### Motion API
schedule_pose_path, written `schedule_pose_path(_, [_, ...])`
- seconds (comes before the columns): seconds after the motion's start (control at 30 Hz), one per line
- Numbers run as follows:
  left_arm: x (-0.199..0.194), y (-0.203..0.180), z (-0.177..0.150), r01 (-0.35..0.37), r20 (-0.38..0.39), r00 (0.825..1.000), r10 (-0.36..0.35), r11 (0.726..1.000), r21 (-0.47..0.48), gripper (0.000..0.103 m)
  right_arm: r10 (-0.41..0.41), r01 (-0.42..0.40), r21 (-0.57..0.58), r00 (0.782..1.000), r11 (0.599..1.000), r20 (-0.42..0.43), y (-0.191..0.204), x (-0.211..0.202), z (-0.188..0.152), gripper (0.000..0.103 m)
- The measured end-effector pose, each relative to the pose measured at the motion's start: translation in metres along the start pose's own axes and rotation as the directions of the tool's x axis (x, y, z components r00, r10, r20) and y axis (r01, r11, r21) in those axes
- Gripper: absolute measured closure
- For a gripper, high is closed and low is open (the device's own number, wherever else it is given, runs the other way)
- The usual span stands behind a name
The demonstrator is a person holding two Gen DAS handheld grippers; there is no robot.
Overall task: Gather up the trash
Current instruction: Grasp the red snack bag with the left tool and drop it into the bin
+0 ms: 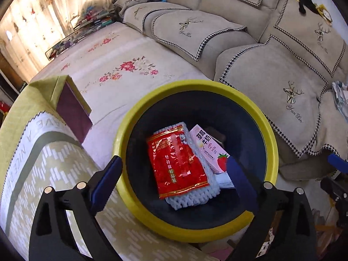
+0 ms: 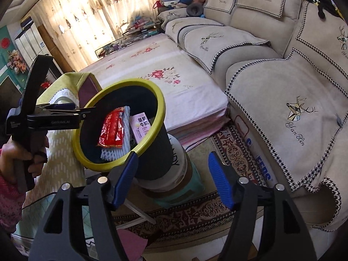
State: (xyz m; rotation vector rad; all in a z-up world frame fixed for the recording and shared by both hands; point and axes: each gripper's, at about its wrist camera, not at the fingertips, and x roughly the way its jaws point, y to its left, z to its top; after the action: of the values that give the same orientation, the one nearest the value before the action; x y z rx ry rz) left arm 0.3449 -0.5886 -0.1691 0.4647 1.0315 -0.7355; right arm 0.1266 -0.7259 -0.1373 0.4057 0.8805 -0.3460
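A black trash bin with a yellow rim [image 1: 195, 84] stands right under my left gripper [image 1: 174, 161]. Down in it lie a red foil packet [image 1: 174, 152], a white foam net [image 1: 191, 198] and a pink strawberry milk carton [image 1: 208, 143]. The left gripper is open above the bin's mouth, with nothing between its blue pads. In the right wrist view a hand [image 2: 24, 154] holds the left gripper [image 2: 65, 111] over the bin's rim [image 2: 121, 82]. My right gripper [image 2: 173, 155] is open and empty, just right of the bin and nearer to me.
The bin rests on a white tub [image 2: 178, 158] stacked on a teal stool [image 2: 191, 189]. A table under a green cloth [image 1: 32, 152] lies to the left. A beige sofa [image 2: 282, 91], a floral mat [image 2: 165, 74] and a patterned rug [image 2: 195, 215] fill the right and back.
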Motion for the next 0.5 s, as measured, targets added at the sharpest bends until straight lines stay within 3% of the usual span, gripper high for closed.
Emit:
schedule_pose_path(0.1, [-0.014,0.011,-0.012,-0.003,0.024,1.000,0.003,1.000,-0.019,0.008,0.004,-0.004,-0.006,1.000,1.000,-0.005,0.002,0.001,-0.003,0.035])
schedule_pose_path(0.27, [-0.073,0.029,-0.048,-0.015,0.136,0.990,0.025,0.997,-0.071,0.005,0.022,-0.023,-0.020,1.000,1.000,-0.021,0.011,-0.001,-0.013,0.032])
schedule_pose_path(0.4, [-0.137,0.053,-0.098,-0.054,0.248,0.965,0.088,0.989,-0.140,0.005,0.051,-0.053,-0.055,0.998,0.997,-0.025,0.032,-0.009,-0.023,0.027])
schedule_pose_path(0.5, [-0.184,0.075,-0.144,-0.122,0.309,0.934,0.181,0.972,-0.202,0.005,0.071,-0.070,-0.118,0.998,0.990,-0.001,0.061,-0.021,-0.029,0.022])
